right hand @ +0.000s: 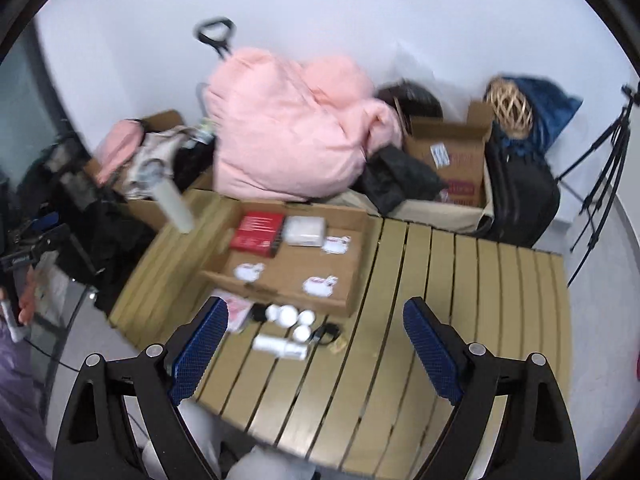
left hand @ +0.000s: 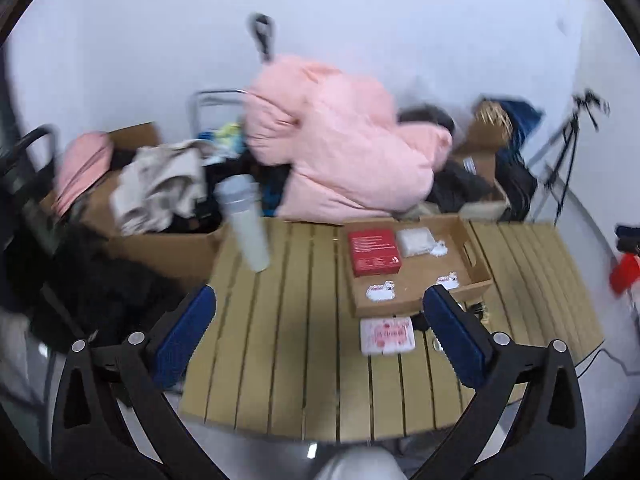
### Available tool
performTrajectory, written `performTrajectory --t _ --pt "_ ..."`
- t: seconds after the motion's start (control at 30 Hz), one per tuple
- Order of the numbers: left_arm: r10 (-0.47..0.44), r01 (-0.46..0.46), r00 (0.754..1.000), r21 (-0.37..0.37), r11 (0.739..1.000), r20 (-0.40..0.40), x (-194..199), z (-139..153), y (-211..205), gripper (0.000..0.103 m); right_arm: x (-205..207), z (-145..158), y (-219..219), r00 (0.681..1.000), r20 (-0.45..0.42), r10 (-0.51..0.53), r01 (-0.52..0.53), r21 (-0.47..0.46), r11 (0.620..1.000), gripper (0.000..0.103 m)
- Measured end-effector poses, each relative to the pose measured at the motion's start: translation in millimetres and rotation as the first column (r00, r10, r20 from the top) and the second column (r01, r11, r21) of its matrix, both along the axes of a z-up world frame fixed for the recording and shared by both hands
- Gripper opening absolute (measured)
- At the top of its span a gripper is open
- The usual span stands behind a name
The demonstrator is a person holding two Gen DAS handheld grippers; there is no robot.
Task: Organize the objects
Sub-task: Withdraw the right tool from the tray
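A shallow cardboard tray [left hand: 476, 258] sits on the slatted wooden table [left hand: 280, 340]. It holds a red box [left hand: 374, 252], a white packet [left hand: 416, 242] and small white-and-red stickers. A flat white-and-red packet [left hand: 386, 336] lies just in front of the tray. A tall pale bottle [left hand: 246, 228] stands at the table's far left corner. My left gripper [left hand: 320, 296] hangs open above the table, with nothing between its fingers. In the right wrist view my right gripper [right hand: 316, 306] is open and empty too, over several small white round pieces [right hand: 288, 314] and a white tube [right hand: 280, 347] near the tray [right hand: 288, 268].
Behind the table a pink puffy coat [left hand: 340, 152] lies over cardboard boxes [left hand: 160, 240] full of clothes. A black bag [right hand: 516, 200], a wicker ball [right hand: 512, 110] and a tripod [right hand: 600, 168] stand at the right. A person's hand [right hand: 26, 300] shows at the left edge.
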State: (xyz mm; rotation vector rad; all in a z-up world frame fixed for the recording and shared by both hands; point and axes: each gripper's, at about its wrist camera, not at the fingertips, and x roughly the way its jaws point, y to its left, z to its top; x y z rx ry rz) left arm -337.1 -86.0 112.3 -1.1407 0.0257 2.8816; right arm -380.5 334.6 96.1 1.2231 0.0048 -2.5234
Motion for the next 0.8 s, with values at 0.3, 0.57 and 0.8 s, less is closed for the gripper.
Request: performTrajectory --t 0.3,0.57,0.8 --pt "0.022 -0.022 1.000 -0.002 1.000 -0.005 134.6 13.2 -17.2 0.103 141.9 65.9 20.9 0.990 -0.140 0.009 -0.022 -0.086 0.996 0.092" --pt "-0.016 0.014 1.000 -0.080 0.997 -0.027 191.2 14.4 3.3 0.103 210.4 51.5 -0.1 0.983 -0.174 0.060 -0.065 -0.020 0.998 0.092" --pt "-0.078 0.078 0.997 -0.101 0.992 0.002 167.8 -14.0 15.5 0.103 199.2 15.7 -16.5 0.987 -0.132 0.088 -0.090 -0.004 0.996 0.092"
